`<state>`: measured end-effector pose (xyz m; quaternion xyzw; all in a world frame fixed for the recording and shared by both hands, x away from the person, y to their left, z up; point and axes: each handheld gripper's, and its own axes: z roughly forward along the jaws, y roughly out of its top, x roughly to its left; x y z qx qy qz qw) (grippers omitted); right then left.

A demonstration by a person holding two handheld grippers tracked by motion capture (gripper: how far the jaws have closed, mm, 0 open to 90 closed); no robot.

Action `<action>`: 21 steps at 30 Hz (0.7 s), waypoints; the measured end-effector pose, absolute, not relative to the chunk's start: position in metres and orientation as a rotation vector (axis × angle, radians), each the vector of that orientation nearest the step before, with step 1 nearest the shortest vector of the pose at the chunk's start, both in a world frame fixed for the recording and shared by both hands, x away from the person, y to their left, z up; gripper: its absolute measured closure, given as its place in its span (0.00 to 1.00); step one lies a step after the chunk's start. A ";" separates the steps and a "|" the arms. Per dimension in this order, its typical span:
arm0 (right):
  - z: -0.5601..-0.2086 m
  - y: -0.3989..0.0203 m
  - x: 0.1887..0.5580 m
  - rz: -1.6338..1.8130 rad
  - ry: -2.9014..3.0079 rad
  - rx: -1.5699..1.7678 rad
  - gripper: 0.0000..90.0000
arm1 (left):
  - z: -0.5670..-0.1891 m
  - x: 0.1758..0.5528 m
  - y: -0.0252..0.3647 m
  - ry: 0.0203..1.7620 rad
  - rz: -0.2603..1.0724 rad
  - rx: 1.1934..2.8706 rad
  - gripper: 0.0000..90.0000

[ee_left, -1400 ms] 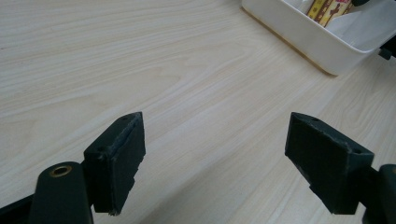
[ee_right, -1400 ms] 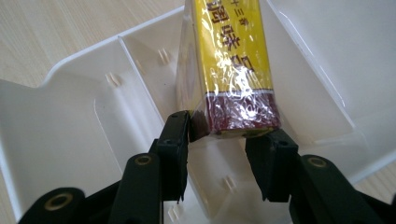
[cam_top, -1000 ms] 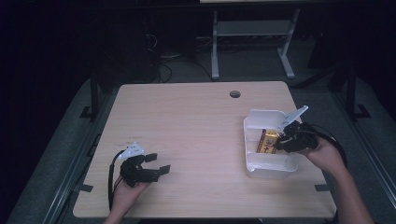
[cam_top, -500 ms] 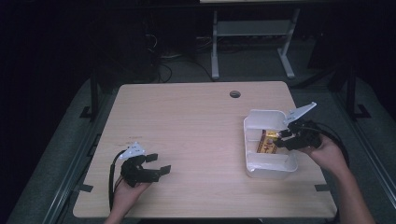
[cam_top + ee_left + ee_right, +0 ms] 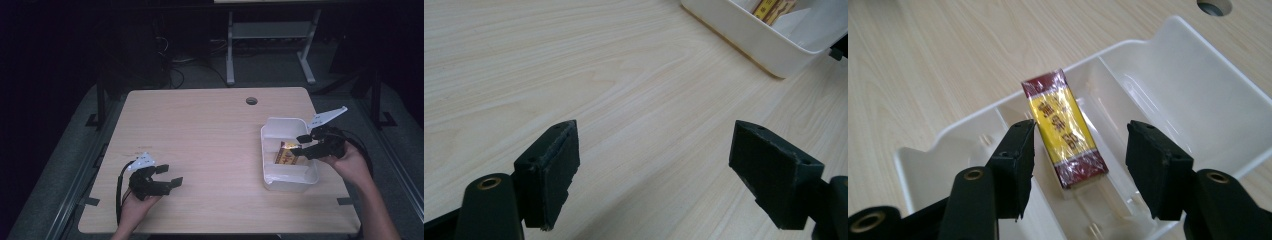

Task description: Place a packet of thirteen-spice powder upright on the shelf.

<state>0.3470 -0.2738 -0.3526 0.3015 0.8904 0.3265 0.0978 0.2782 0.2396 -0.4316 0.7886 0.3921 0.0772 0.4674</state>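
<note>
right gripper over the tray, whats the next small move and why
Probably lift the right gripper straight up and out of the white tray. Its jaws have just been opening, and the yellow and red packet lies in the tray's narrow middle compartment between the pads with a gap on each side, so it looks released. The left gripper rests open on the table.

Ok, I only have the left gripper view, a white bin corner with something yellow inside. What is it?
Observer: A yellow and dark red wrapped packet, lying in the divided white bin's narrow compartment.
Operator: Is the right hand-held gripper holding it?
Observer: No. Its jaws have just been opening and stand either side of the packet, pads clear.
Operator: Anything else on the table?
Observer: A round cable hole near its far edge.
</note>
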 end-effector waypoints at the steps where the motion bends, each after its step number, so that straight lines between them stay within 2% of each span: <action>1: -0.352 -0.273 0.347 0.975 2.635 0.892 0.48 | -0.431 0.278 0.240 0.962 0.189 1.934 0.22; 21: -0.338 -0.250 0.329 1.049 2.623 0.844 0.42 | -0.429 0.277 0.243 0.956 0.208 1.946 0.22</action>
